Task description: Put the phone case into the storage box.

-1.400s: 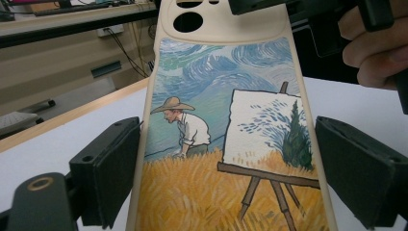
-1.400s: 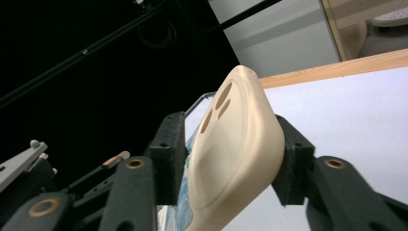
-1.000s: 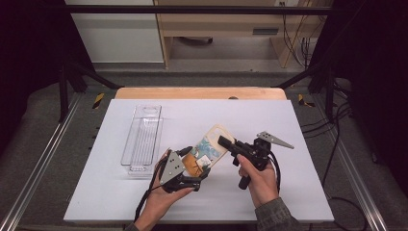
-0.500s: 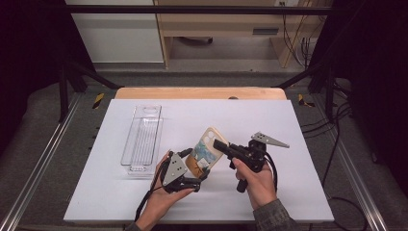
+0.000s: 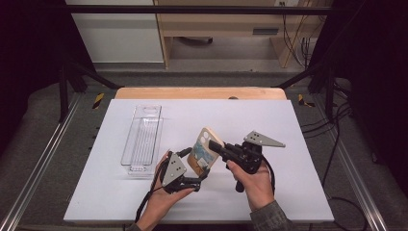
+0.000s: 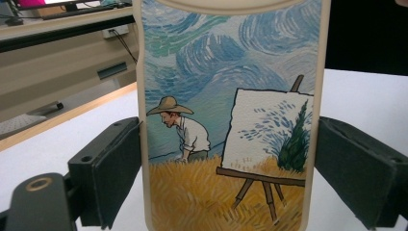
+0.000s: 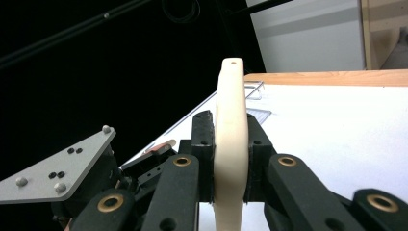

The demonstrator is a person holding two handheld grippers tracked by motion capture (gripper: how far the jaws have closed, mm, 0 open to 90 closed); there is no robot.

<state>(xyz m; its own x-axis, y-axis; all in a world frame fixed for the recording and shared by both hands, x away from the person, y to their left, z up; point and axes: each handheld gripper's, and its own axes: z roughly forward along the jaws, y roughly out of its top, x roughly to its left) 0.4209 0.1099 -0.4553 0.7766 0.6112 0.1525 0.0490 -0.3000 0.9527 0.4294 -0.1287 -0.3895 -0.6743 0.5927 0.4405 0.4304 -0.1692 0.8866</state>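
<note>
Lying on the white table [image 5: 298, 144], toward its left half: a clear plastic tray [image 5: 142, 139], long and narrow, empty-looking, well apart from both grippers' jaws but just beside the left hand [image 5: 161, 204]. Running along the table's far edge: a wooden strip [image 5: 199, 93]. Flanking the table left and right: metal rails [image 5: 33, 178]. Standing beyond the far edge: pale cabinets [image 5: 122, 36].

Being held above the table's near middle, tilted up off the surface: a phone case [image 5: 204, 151] [image 6: 226, 120] [image 7: 232, 144], cream-edged, printed with a painter in a straw hat at an easel in a yellow field under swirling blue sky.

Clamping the case by its two long edges: the left gripper [image 5: 192, 175] [image 6: 231, 173], pads pressing on either side in the left gripper view. Pinching the case across its thickness, front and back: the right gripper [image 5: 214, 147] [image 7: 231, 159], jaws having just been closing, now tight on the cream edge in the right gripper view.

Differing from a second ago: right gripper shifting slightly rightward and up with the case; case standing a little steeper; left gripper keeping its place; tray unmoved.

Remaining open for moving: broad bare table to the right of the right hand [image 5: 252, 183] and across the far half; tray hemming the left side; near edge lying close under both hands.
</note>
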